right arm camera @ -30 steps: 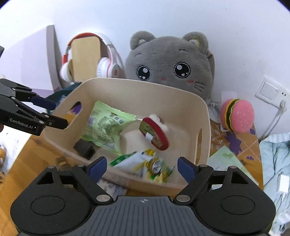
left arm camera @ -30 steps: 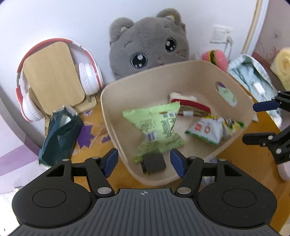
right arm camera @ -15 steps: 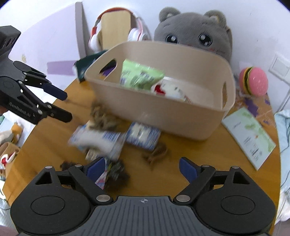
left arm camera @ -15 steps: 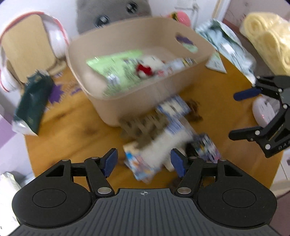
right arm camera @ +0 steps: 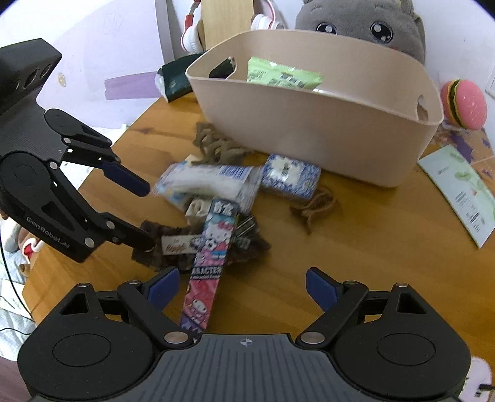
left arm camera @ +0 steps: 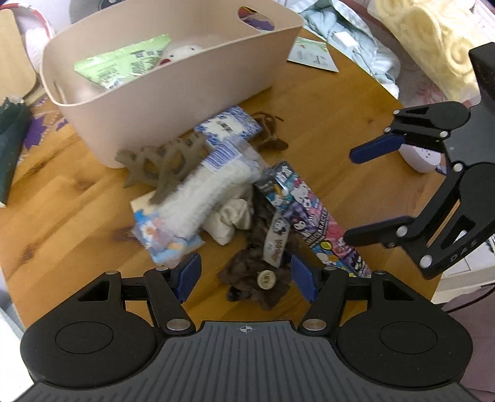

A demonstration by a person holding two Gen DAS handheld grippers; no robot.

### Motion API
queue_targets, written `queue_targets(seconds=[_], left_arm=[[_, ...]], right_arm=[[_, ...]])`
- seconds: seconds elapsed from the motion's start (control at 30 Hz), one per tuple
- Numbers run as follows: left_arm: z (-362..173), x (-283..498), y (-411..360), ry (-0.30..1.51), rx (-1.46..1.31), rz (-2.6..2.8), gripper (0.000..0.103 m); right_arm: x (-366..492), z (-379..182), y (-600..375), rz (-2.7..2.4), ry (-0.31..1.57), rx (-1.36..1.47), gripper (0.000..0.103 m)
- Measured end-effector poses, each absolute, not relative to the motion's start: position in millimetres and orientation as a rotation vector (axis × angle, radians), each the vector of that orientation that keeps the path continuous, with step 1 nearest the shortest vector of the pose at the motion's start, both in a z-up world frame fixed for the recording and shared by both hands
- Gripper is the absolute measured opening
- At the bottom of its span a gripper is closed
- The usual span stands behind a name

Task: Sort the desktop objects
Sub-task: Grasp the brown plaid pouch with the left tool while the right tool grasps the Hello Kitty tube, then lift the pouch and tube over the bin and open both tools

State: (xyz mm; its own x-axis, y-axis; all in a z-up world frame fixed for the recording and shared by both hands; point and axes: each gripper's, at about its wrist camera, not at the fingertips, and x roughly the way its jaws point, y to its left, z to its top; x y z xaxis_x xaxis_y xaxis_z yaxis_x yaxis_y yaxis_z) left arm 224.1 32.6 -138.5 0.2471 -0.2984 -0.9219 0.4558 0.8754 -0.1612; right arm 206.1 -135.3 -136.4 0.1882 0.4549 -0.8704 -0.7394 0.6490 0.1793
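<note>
A beige bin (left arm camera: 185,83) (right arm camera: 309,123) stands on the round wooden table (left arm camera: 62,201) and holds a green snack bag (left arm camera: 123,62) (right arm camera: 281,74). In front of it lies a pile: a white and blue packet (left arm camera: 198,198) (right arm camera: 213,182), a blue patterned box (left arm camera: 229,126) (right arm camera: 290,176), a long cartoon-print box (left arm camera: 312,219) (right arm camera: 210,256), a brown furry item (left arm camera: 256,272) (right arm camera: 185,244), and brown hair clips (left arm camera: 161,160) (right arm camera: 315,207). My left gripper (left arm camera: 246,275) (right arm camera: 148,213) is open just above the brown furry item. My right gripper (right arm camera: 243,286) (left arm camera: 352,194) is open, right of the pile.
A grey cat plush (right arm camera: 365,27), headphones on a wooden stand (right arm camera: 229,24), a burger toy (right arm camera: 464,102), a dark green pouch (left arm camera: 12,136) (right arm camera: 176,77) and a leaflet (right arm camera: 461,188) (left arm camera: 312,52) surround the bin. Pale cloth (left arm camera: 365,43) and a cream blanket (left arm camera: 433,40) lie beyond the table edge.
Both grippers have pulled back from over the bin and tilted down over the pile in front of it. Both stay open and empty.
</note>
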Motion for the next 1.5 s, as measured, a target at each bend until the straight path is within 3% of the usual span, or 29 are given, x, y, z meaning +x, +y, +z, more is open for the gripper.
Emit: queue_targets(seconds=[0.27,0.6,0.73,0.8,0.93,1.5], left_arm=[[-154,228,20,1.249,0.161,-0.522,0.066],[-177,241,10,1.281,0.153,-0.490,0.065],[-183,243,6,1.299,0.137,-0.507,0.044],[-183,242,5,1.294,0.132,-0.522,0.039],[-183,241,4,1.301,0.118,-0.538,0.037],[-166,225,10,1.290,0.090,-0.585,0.035]], right_arm=[[200,-154,-131,0.880,1.133,-0.306,0.089],[205,-176,-125,0.849,1.214,-0.278,0.077],[208,-181,-125,0.833,1.243,-0.264,0.061],[210,-183,-126,0.828,1.253,-0.254,0.052],[211,-183,-132,0.829,1.251,-0.253,0.021],[217,-163,-159,0.832,1.214,-0.210,0.021]])
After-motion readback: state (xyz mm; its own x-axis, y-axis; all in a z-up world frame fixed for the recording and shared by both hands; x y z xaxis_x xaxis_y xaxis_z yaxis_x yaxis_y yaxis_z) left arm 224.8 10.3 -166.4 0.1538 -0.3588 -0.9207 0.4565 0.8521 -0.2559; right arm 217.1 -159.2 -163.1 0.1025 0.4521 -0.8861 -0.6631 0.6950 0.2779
